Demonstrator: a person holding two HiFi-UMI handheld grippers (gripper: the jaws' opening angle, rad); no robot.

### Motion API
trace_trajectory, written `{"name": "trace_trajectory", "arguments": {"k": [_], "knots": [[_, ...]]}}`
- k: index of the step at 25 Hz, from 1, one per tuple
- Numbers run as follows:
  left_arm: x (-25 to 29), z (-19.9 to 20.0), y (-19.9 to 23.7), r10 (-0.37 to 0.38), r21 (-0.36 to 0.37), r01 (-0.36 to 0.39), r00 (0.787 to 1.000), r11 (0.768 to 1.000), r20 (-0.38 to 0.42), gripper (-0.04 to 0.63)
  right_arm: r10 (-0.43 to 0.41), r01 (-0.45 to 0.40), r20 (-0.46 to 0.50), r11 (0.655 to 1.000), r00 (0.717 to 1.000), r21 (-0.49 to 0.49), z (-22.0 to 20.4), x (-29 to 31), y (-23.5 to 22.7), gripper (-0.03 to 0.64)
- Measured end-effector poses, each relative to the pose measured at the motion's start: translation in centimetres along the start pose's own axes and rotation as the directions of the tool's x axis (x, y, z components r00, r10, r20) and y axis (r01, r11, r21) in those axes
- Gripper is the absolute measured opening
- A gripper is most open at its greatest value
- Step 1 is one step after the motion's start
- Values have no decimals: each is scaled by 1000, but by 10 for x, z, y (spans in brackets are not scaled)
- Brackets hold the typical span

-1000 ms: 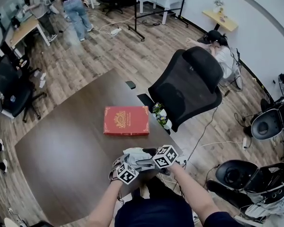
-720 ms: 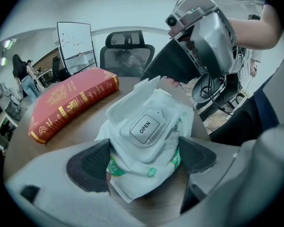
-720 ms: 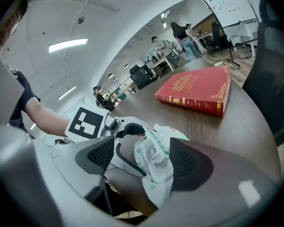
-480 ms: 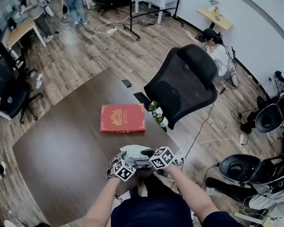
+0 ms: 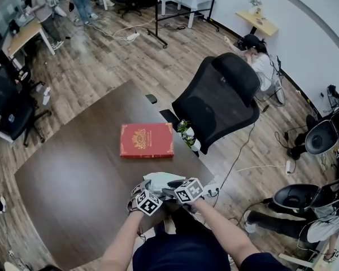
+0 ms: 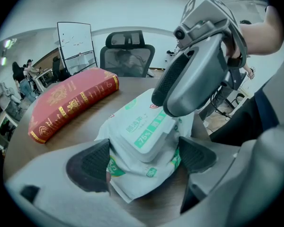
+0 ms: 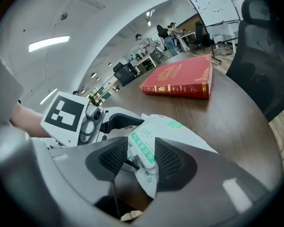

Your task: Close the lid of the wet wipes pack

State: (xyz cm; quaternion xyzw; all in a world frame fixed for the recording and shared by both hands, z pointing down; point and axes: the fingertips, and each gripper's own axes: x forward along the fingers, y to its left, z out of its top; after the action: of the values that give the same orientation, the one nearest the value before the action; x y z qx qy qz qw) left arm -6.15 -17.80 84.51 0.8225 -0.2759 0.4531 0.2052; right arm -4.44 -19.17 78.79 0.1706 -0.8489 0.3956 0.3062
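Our left gripper [image 6: 143, 160] clamps the pack [image 6: 130, 178] steady at the table's [image 5: 73, 179] near edge; right gripper [image 7: 142, 159] pinches the lid [image 6: 146, 131].

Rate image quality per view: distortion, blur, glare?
Head view: sharp, walls bowed, soft sheen on the table. Left gripper view: heavy fisheye, dark corners, wet wipes pack crisp. Right gripper view: same vignette, near jaws soft, red book sharp.

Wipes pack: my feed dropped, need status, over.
Left gripper shut on pack. Right gripper shut on lid; can't tell if lid is sealed. Book apart, nothing blocking.
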Motion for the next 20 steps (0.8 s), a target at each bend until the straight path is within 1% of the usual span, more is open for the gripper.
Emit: {"name": "trace_trajectory", "arguments": {"k": [2,5,7,9,11,13,16,20], "knots": [[0,0,1,1,2,-1,1000,1000,1,454,-48,48,-11,998,999,-32,-1,1,-4,192],[-1,0,0,0,3,0,1000,1000,1,454,-118,115,-25,987,993,-110,-2,2,-7,193],[-3,1,-1,-6,2,6,1000,1000,5,454,-141,133,-41,980,989,-151,-4,5,-5,217],[-3,1,-2,-10,3,10,1000,1000,7,454,-156,145,-53,975,986,-170,-7,8,-4,247],[-3,1,-1,-9,2,9,1000,1000,8,454,-185,172,-54,967,981,-189,-8,9,-6,245],[-3,1,-1,-5,2,5,1000,1000,8,454,-230,213,-49,949,972,-231,-7,9,-10,245],[-3,1,-2,-9,2,9,1000,1000,9,454,-295,261,-64,912,953,-317,-9,10,-13,236],[-2,0,0,-2,4,2,1000,1000,10,454,-330,288,-62,889,942,-355,-8,11,-14,238]]}}
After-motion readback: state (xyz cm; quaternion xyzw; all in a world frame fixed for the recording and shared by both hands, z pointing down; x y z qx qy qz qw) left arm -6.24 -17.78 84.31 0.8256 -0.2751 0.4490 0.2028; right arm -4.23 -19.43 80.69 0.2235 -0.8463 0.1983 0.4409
